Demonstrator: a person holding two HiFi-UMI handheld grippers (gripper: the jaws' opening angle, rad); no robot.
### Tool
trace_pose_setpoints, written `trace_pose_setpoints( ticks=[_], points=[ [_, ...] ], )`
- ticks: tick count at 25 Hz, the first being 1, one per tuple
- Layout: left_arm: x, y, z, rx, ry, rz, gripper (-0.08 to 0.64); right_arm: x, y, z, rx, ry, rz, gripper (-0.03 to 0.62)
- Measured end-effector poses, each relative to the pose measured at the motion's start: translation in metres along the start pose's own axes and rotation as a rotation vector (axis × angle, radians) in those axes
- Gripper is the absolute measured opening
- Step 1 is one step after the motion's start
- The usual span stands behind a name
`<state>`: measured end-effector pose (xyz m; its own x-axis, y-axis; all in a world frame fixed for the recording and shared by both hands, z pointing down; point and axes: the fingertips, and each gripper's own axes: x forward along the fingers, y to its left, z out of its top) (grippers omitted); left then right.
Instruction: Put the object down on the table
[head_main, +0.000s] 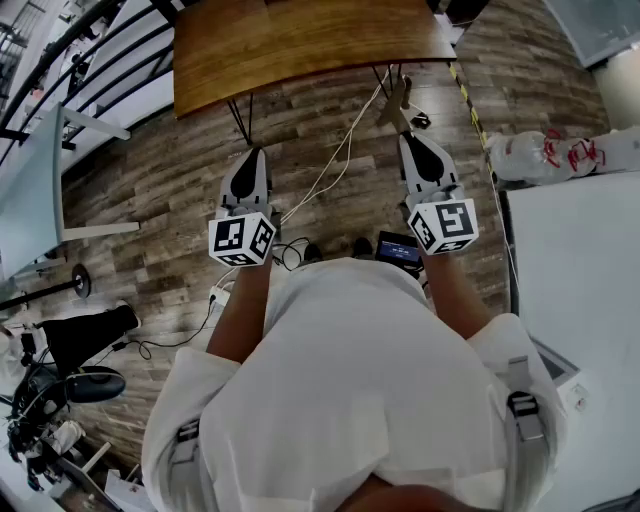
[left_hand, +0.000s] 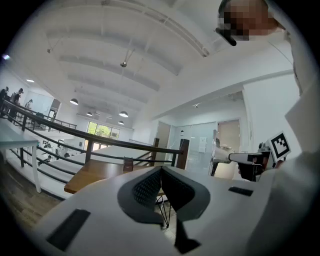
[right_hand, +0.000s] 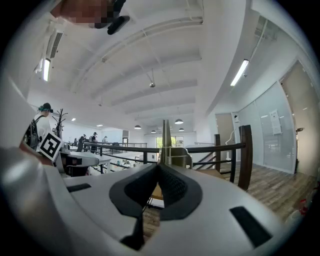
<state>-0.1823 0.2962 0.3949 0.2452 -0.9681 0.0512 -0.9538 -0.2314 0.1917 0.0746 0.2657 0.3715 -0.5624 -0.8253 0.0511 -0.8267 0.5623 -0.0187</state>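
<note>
A brown wooden table stands ahead of me on black wire legs; it also shows as the table in the left gripper view. My right gripper is shut on a tan clip-like object that sticks out past its jaws, held in the air just short of the table's near edge. In the right gripper view the object rises thin and upright from the closed jaws, with a metal spring beside it. My left gripper hangs level with it, shut and empty, over the plank floor.
A white cable runs across the floor between the grippers. A white table and plastic bottles are at the right. A grey desk and black gear are at the left. A dark railing runs behind the table.
</note>
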Motion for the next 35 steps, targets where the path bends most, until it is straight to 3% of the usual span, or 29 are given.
trace_pose_setpoints(
  ticks=[15, 21, 27, 35],
  points=[
    [-0.007, -0.022, 0.001, -0.008, 0.019, -0.129, 0.017, -0.020, 0.010, 0.004, -0.017, 0.007, -0.019, 0.029],
    [-0.006, -0.027, -0.003, -0.007, 0.034, -0.135, 0.017, -0.028, 0.003, 0.002, 0.007, 0.001, -0.020, 0.029],
    [-0.001, -0.045, -0.005, -0.001, 0.047, -0.152, 0.017, -0.039, -0.004, 0.005, -0.037, -0.007, -0.003, 0.029],
    [0.014, -0.081, -0.005, 0.012, 0.052, -0.168, 0.017, -0.055, -0.038, 0.003, 0.005, -0.018, 0.003, 0.029]
  ],
)
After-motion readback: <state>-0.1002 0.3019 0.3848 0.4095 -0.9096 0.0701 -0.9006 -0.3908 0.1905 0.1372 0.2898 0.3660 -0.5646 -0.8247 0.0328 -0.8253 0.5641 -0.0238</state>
